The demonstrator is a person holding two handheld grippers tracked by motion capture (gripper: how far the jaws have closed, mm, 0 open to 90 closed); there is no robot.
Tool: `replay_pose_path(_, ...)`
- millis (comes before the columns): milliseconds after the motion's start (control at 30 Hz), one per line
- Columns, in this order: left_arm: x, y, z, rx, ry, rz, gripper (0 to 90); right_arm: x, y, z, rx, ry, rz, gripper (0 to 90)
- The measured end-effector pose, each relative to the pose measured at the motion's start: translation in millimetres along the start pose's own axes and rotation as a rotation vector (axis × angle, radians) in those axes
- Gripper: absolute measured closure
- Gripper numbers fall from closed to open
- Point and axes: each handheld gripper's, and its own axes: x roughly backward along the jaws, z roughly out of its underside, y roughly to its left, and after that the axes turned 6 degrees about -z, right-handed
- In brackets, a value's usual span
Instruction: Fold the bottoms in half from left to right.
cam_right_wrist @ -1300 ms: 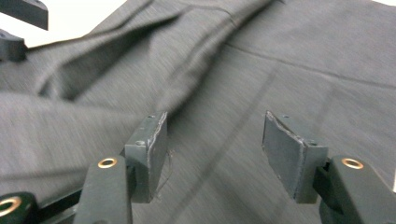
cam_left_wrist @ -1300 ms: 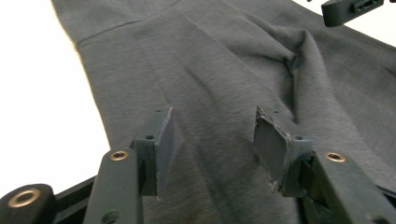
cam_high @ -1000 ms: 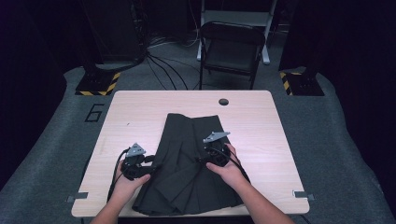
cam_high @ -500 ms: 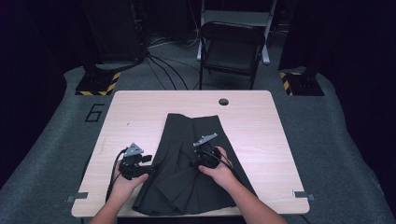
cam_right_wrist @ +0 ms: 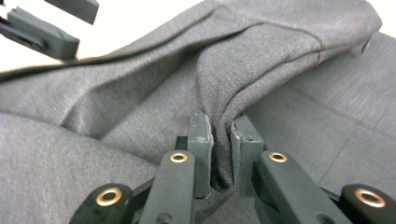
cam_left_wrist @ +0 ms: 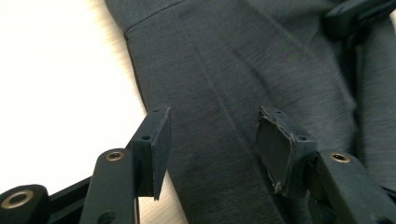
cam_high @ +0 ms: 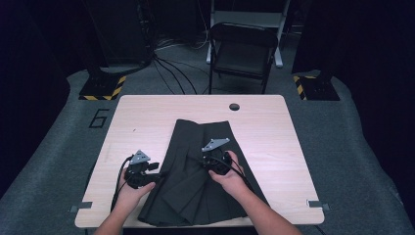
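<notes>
While the left gripper (cam_left_wrist: 212, 144) jaws hang apart over the skirt (cam_high: 195, 181) edge, right gripper (cam_right_wrist: 220, 140) jaws, just closing, pinch a mid-skirt pleat; folding barely begun.

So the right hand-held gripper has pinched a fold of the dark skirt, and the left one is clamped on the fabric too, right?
Not quite. The left hand-held gripper is open over the dark skirt, as the left gripper view shows. The right hand-held gripper has indeed just closed on a fold.
</notes>
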Motion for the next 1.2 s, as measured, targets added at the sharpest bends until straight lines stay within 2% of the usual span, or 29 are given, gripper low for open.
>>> replay_pose_path(33, 1.2, 0.4, -0.4, 0.001, 0.007, 0.005, 45.7, 4.2, 0.0, -2.8, 0.005, -0.004, 0.002, 81.0)
replay_pose_path(167, 4.4, 1.0, -1.4, 0.006, -0.017, -0.004, 45.8, 23.7, -3.0, -12.8, 0.007, -0.044, -0.004, 81.3)
replay_pose_path(367, 5.3, -1.3, -2.1, 0.008, -0.035, -0.002, 45.8, 57.8, -14.2, -22.1, -0.012, -0.092, 0.029, 81.3)
replay_pose_path(467, 4.8, -3.5, -2.6, -0.005, -0.019, 0.009, 45.9, 74.3, -25.9, -22.5, -0.023, -0.113, 0.056, 81.3)
replay_pose_path(533, 3.5, -5.6, -2.5, -0.007, -0.029, 0.005, 45.9, 84.9, -37.0, -20.4, -0.054, -0.125, 0.078, 81.1)
replay_pose_path(600, 3.3, -6.9, -2.9, -0.020, -0.016, 0.015, 45.9, 93.1, -47.3, -16.5, -0.084, -0.127, 0.097, 80.9)
replay_pose_path(700, 1.4, -9.5, -2.6, -0.020, -0.020, 0.014, 45.9, 100.4, -63.8, -5.7, -0.134, -0.113, 0.116, 80.5)
replay_pose_path(733, 1.1, -9.7, -2.7, -0.028, -0.009, 0.023, 45.9, 100.6, -68.1, -1.9, -0.145, -0.108, 0.120, 80.4)
replay_pose_path(767, 0.9, -10.3, -2.9, -0.032, -0.004, 0.024, 45.9, 100.2, -73.9, 5.2, -0.176, -0.084, 0.126, 80.3)
replay_pose_path(933, -2.8, -15.2, -2.8, -0.037, -0.004, 0.027, 45.9, 88.0, -93.6, 34.4, -0.240, 0.007, 0.157, 80.4)
replay_pose_path(1033, -5.0, -19.0, -3.0, -0.042, 0.001, 0.031, 45.9, 75.8, -99.7, 48.9, -0.263, 0.065, 0.162, 80.4)
replay_pose_path(1100, -6.6, -21.3, -3.4, -0.061, 0.008, 0.039, 45.9, 68.1, -101.7, 56.0, -0.275, 0.091, 0.166, 80.1)
replay_pose_path(1200, -9.3, -25.3, -3.2, -0.066, 0.009, 0.047, 45.9, 55.1, -104.6, 67.0, -0.288, 0.126, 0.170, 78.7)
